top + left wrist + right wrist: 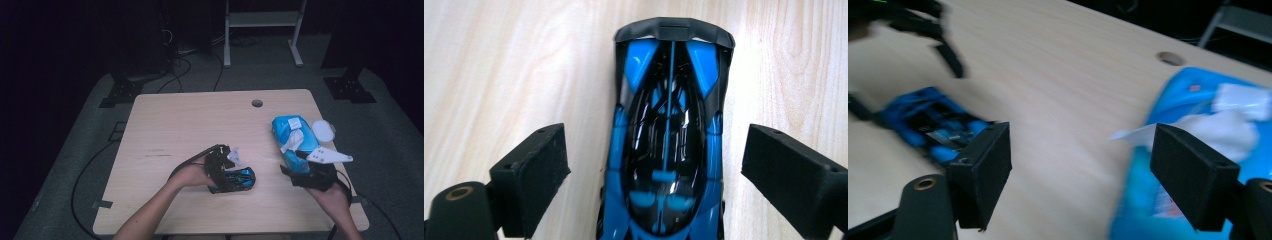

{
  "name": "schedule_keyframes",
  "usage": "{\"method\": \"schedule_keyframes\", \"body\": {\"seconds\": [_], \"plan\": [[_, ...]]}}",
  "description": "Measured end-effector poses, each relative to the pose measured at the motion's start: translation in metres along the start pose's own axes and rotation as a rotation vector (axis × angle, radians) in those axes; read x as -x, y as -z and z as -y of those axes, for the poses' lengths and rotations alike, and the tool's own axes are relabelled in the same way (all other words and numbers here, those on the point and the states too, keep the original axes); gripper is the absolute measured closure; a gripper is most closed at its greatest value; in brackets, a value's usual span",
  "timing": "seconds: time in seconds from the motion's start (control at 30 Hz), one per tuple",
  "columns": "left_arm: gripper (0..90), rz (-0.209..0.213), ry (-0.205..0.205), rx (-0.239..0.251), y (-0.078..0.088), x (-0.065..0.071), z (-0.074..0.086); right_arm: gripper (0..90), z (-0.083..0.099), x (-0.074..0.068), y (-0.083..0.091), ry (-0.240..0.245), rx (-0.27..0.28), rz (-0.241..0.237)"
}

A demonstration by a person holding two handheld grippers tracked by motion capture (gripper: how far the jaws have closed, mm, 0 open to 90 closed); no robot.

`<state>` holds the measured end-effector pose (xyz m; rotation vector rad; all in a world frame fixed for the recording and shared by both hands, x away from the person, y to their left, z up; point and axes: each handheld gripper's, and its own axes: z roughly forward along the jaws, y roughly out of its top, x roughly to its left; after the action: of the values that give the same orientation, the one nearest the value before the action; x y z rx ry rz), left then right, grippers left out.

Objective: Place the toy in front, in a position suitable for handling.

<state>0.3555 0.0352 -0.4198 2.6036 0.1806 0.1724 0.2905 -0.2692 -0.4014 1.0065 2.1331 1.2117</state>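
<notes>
The fingers (531,177) of the left gripper (654,170) stood wide on either side of the toy car (669,145), their black foam pads clear of its flanks, so nothing was gripped. The car lay on the table (190,120) near the front edge, below the person's left hand (192,175). It was glossy blue plastic with a dark, shiny, teardrop-shaped canopy, a thin blue spine down the middle and a matte grey curved wing at the far end. The right gripper (1083,170) also stood wide and empty, close to a blue soft pack of wipes (295,140) with a white tissue poking out. The tabletop was pale wood grain, smooth, with rounded corners.
</notes>
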Motion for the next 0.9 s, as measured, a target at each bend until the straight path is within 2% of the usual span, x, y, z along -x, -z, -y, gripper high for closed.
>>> {"method": "schedule_keyframes", "body": {"seconds": [0.07,0.13,0.17,0.23,0.27,0.37,0.4,0.47,0.53,0.57,0.6,0.63,0.67,0.7,0.77,0.83,0.9], "plan": [[9.3,-0.014,0.014,0.028,0.005,0.001,0.008,23.7,-0.012,0.018,-0.008,0.014,-0.024,0.069],[9.3,-0.015,0.034,0.054,0.008,0.001,0.016,23.7,-0.014,0.023,-0.011,0.018,-0.029,0.079],[9.3,-0.02,0.042,0.062,0.009,0.001,0.02,23.7,-0.019,0.034,-0.019,0.014,-0.058,0.1],[9.3,-0.03,0.048,0.064,0.009,0.002,0.026,23.7,-0.02,0.037,-0.023,0.012,-0.072,0.107],[9.3,-0.034,0.055,0.074,0.009,0.004,0.031,23.9,-0.02,0.046,-0.031,-0.001,-0.092,0.121],[9.2,-0.041,0.058,0.088,0.01,0.005,0.035,24.2,-0.018,0.056,-0.045,-0.015,-0.148,0.14],[9.2,-0.044,0.064,0.102,0.01,0.005,0.037,24.2,-0.018,0.056,-0.045,-0.015,-0.148,0.14],[9.0,-0.057,0.072,0.122,0.012,0.006,0.04,26.4,-0.014,0.062,-0.055,-0.033,-0.185,0.15],[8.9,-0.078,0.079,0.164,0.016,0.008,0.045,29.8,-0.012,0.066,-0.059,-0.042,-0.198,0.148],[8.9,-0.078,0.079,0.164,0.016,0.008,0.045,29.8,-0.012,0.066,-0.059,-0.042,-0.198,0.148],[8.9,-0.091,0.079,0.181,0.017,0.009,0.047,31.9,-0.011,0.067,-0.061,-0.05,-0.206,0.154],[8.9,-0.102,0.073,0.205,0.018,0.011,0.05,39.5,-0.009,0.068,-0.064,-0.05,-0.218,0.165],[8.9,-0.102,0.073,0.205,0.018,0.011,0.05,39.5,-0.009,0.068,-0.064,-0.05,-0.218,0.165],[8.8,-0.109,0.073,0.214,0.018,0.012,0.052,48.0,-0.008,0.068,-0.065,-0.047,-0.232,0.183],[8.7,-0.123,0.075,0.229,0.018,0.014,0.056,51.3,-0.008,0.068,-0.065,-0.048,-0.235,0.191],[8.7,-0.128,0.086,0.25,0.017,0.014,0.061,64.5,-0.007,0.067,-0.067,-0.043,-0.237,0.2],[8.6,-0.131,0.087,0.256,0.017,0.015,0.063,68.0,-0.007,0.066,-0.067,-0.046,-0.24,0.196]]}}
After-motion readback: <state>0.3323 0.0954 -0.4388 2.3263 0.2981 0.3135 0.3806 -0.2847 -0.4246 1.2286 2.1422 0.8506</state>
